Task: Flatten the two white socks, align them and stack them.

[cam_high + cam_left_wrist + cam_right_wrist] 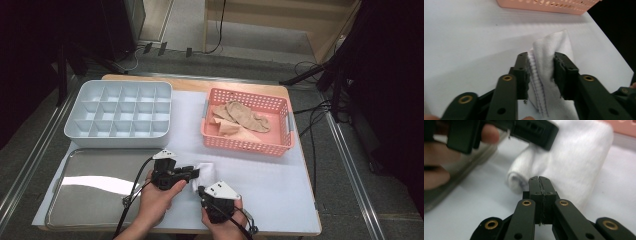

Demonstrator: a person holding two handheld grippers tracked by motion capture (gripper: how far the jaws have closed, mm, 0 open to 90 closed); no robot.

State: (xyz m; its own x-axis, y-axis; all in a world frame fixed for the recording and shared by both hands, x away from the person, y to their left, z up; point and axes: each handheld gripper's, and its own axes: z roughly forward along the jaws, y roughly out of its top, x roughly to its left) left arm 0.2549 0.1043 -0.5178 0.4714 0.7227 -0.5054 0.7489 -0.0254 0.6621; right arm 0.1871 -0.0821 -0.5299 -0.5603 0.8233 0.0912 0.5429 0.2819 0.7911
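Note:
A white sock lies partly rolled on the white mat near the table's front edge. My left gripper comes in from the left and is shut on the sock's ribbed cuff. In the left gripper view its jaws press on the sock from both sides. My right gripper sits just in front of the sock, shut with nothing between its jaws. In the right gripper view the closed tip points at the rolled sock, with the left gripper above it.
A pink basket holding beige socks stands at the back right. A grey divided tray is at the back left. A shiny metal tray lies at the front left, beside my left hand.

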